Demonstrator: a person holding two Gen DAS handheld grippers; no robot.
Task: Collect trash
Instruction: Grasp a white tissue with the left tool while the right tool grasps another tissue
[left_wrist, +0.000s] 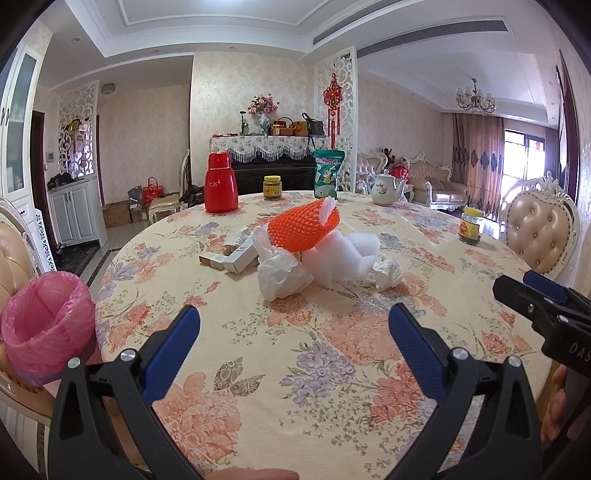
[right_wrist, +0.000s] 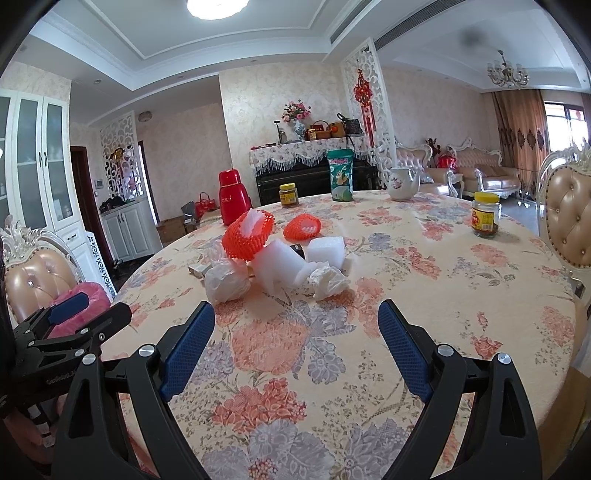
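Pink-lined bin (left_wrist: 48, 325) is sitting left of the table (left_wrist: 295, 369), off its edge. Left gripper (left_wrist: 293, 325) and right gripper (right_wrist: 295, 321) are both hovering spread, empty. Trash pile (left_wrist: 314, 251) is lying mid-table; light foam and bags risk slipping or dragging neighbours.

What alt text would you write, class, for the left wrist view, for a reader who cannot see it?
An open left tool hovers over a floral tablecloth, facing a trash pile: orange foam net, white foam, crumpled plastic bag, small cartons. A pink-lined bin sits at left; the right tool enters at right.
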